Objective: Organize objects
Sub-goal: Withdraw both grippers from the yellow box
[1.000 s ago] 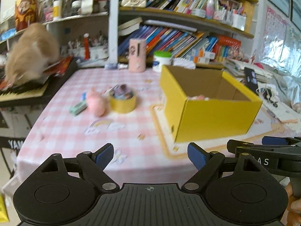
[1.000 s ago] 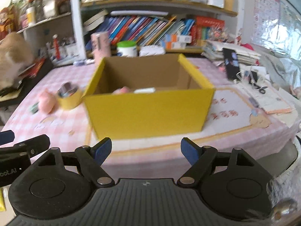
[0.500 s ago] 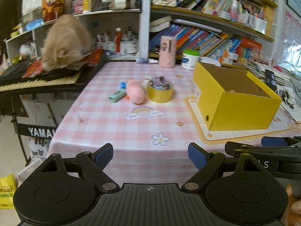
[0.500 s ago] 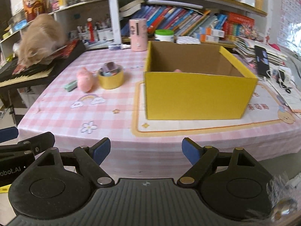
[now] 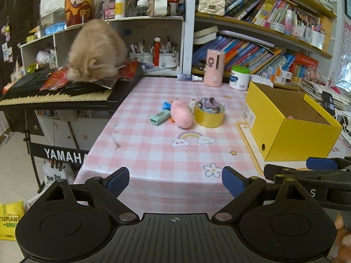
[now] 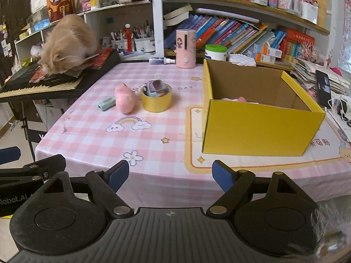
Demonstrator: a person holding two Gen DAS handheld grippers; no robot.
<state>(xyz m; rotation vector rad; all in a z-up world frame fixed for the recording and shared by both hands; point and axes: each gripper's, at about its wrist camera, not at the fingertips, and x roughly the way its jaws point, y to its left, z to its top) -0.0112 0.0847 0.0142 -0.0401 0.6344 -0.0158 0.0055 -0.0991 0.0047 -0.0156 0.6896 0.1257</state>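
Observation:
A yellow cardboard box [image 5: 285, 129] [image 6: 258, 131] stands open on the pink checked table, with a pink item showing inside [image 6: 241, 99]. Left of it lie a pink plush toy [image 5: 181, 116] [image 6: 125, 99], a yellow tape roll [image 5: 209, 118] [image 6: 156, 103] with a small purple toy car in it, and a green eraser-like case [image 5: 160, 117] [image 6: 106, 103]. My left gripper [image 5: 175, 178] is open and empty, off the table's front edge. My right gripper [image 6: 170, 173] is open and empty, also at the front edge, beside the left one.
A cat [image 5: 96, 50] lies on a Yamaha keyboard [image 5: 57, 92] at the table's left. A pink cylinder [image 5: 214, 68], a white tub [image 5: 239, 77] and a small bottle [image 5: 188, 77] stand at the back. Bookshelves rise behind. A phone and papers [image 6: 323, 85] lie to the right.
Both grippers have drawn back from the box and table, past the front edge. The table's items now sit farther off. Both stay open.

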